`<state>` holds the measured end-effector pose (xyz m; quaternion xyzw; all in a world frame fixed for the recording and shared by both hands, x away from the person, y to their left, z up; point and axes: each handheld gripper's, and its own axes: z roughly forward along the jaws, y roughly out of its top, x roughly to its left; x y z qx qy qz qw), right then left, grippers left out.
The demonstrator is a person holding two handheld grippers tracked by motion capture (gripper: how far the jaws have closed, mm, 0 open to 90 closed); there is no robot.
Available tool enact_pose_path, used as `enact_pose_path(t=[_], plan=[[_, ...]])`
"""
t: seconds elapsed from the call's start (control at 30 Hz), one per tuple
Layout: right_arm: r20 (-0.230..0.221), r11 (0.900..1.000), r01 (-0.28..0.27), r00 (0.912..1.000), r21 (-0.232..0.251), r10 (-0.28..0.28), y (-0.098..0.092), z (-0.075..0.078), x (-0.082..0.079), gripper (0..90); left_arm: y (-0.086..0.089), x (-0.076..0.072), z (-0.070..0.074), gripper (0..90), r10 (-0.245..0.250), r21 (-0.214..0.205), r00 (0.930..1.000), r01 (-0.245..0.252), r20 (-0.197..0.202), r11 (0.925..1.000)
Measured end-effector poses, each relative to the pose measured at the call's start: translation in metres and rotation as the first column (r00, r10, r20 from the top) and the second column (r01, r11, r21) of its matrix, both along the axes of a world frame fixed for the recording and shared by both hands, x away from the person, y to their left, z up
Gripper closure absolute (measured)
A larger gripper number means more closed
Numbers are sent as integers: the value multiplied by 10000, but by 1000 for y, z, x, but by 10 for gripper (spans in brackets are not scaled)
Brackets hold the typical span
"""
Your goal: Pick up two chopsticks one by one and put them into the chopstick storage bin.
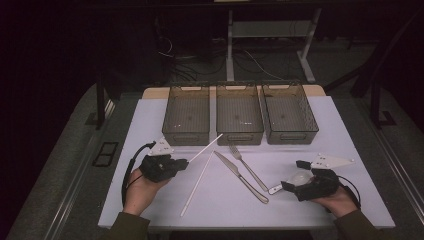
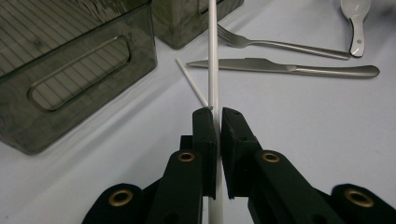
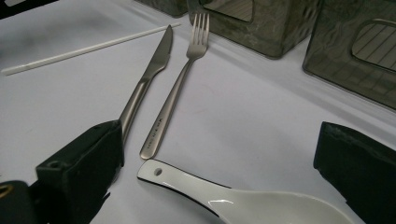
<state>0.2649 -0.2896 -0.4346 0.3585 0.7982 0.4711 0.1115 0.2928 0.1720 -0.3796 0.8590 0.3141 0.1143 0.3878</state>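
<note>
A thin white chopstick (image 1: 206,148) is clamped near one end between black jaws, its free end slanting up toward the front wall of the middle bin. A white ceramic spoon (image 3: 261,203) lies flat on the white table, bowl up, handle pointing at the fork's handle end, lying between two wide-apart jaws.

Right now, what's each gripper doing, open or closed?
Left gripper: closed on a white chopstick.
Right gripper: open around the white spoon, not gripping.
</note>
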Motion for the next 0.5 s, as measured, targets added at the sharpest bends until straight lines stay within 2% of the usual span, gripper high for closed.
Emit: enact_pose_path(t=[0.23, 0.5], plan=[[-2, 10000, 59, 10000, -67, -59, 0, 0, 0, 20, -4, 6, 5, 843, -53, -56, 9999, 54, 125, 10000], [70, 9999, 127, 9999, -38, -126, -1, 0, 0, 20, -8, 20, 15, 843, 39, -199, 9987, -29, 509, 9998]])
